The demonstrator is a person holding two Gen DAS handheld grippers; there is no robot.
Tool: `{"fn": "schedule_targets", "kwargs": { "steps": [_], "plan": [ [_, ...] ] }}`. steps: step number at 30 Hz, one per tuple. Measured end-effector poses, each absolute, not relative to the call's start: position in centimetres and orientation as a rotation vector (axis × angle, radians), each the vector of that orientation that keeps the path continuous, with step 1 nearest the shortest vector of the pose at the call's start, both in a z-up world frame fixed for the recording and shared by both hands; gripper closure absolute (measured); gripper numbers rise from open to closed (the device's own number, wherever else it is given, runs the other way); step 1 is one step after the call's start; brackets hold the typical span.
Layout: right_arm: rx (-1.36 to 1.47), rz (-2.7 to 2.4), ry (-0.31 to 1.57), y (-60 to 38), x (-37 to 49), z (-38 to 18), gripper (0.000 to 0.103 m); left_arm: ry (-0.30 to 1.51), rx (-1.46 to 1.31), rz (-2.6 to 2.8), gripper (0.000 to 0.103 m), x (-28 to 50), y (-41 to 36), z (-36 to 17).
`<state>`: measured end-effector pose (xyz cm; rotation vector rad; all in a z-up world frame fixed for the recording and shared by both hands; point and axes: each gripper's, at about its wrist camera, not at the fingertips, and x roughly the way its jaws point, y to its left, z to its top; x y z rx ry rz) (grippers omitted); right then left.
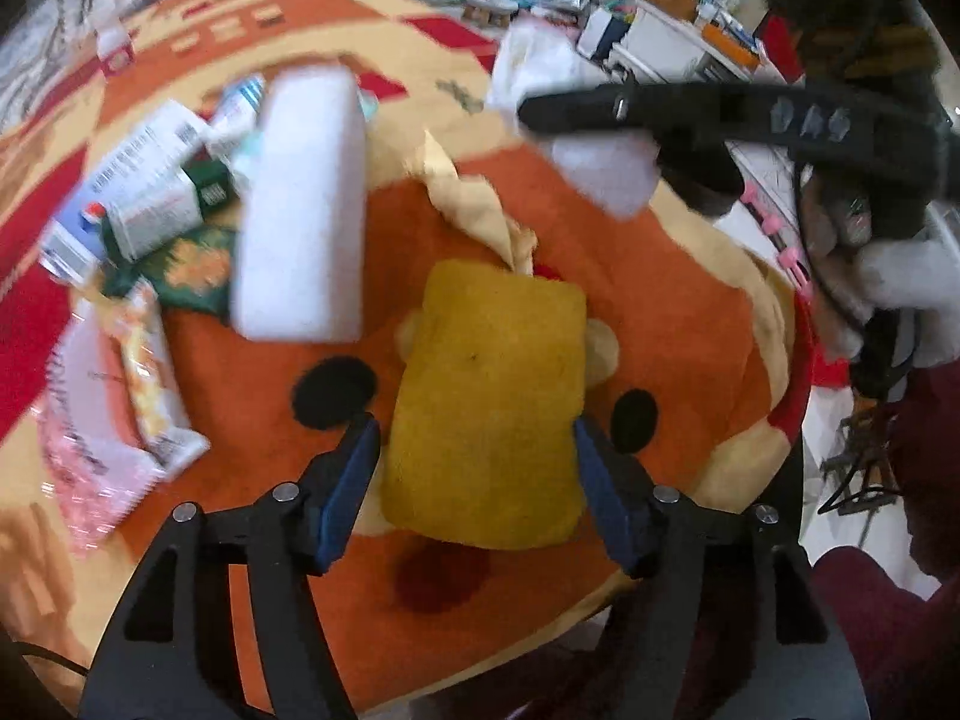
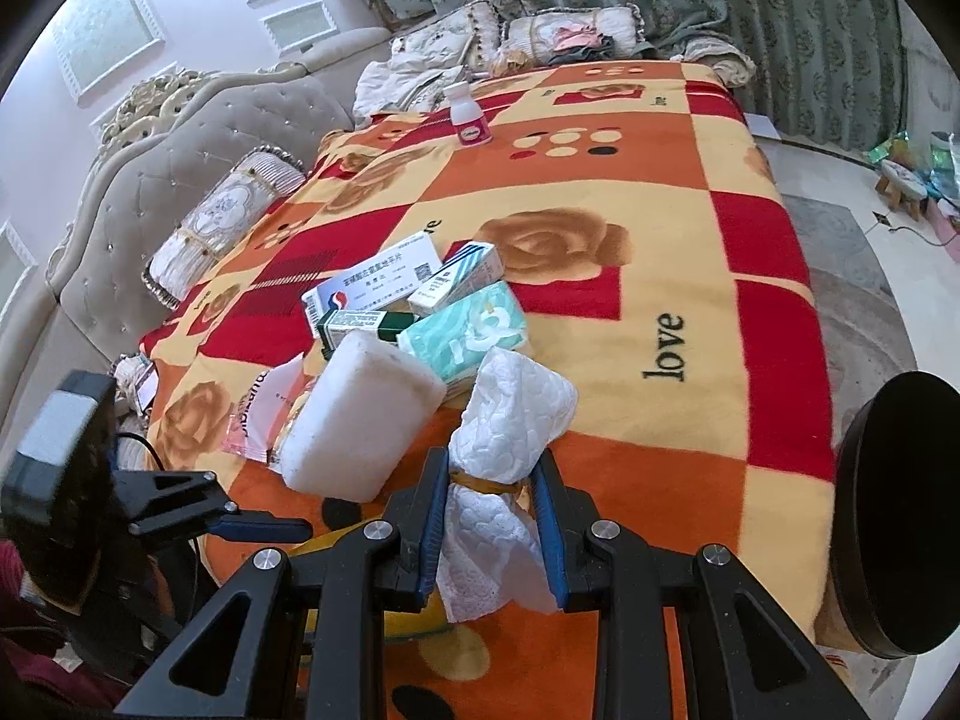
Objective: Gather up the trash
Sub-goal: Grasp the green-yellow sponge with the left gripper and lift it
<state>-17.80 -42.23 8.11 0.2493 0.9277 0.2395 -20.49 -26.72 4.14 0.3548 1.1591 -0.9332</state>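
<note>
A: The right gripper pinches the crumpled white tissue wad at its rubber-banded waist, above the bed; it looks light, soft

B: The left gripper gapes around the yellow sponge block, likely squashy; best gripped mid-body

Fuzzy matt blanket (fleece-like), embossed paper towel, glossy plastic wrapper, smooth cardboard boxes

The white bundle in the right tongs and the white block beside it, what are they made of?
White bundle: looks like embossed tissue paper, matte and quilted, cinched by a tan band. White block: probably foam, matte and faintly grainy with rounded edges; it could be another soft material.
</note>
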Motion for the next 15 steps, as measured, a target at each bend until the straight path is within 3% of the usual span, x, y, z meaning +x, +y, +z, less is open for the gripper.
{"fn": "schedule_targets", "kwargs": {
  "steps": [7,15],
  "plan": [
    [0.264,0.216,0.919,-43.4,-18.2,8.3,0.077,1.172,0.293,-0.954,0.047,-21.0,-27.0,5.1],
    [0.269,0.161,0.873,-46.2,-19.2,9.8,0.077,1.080,0.268,-0.988,0.047,-21.9,-29.5,10.1]
  ]
}}
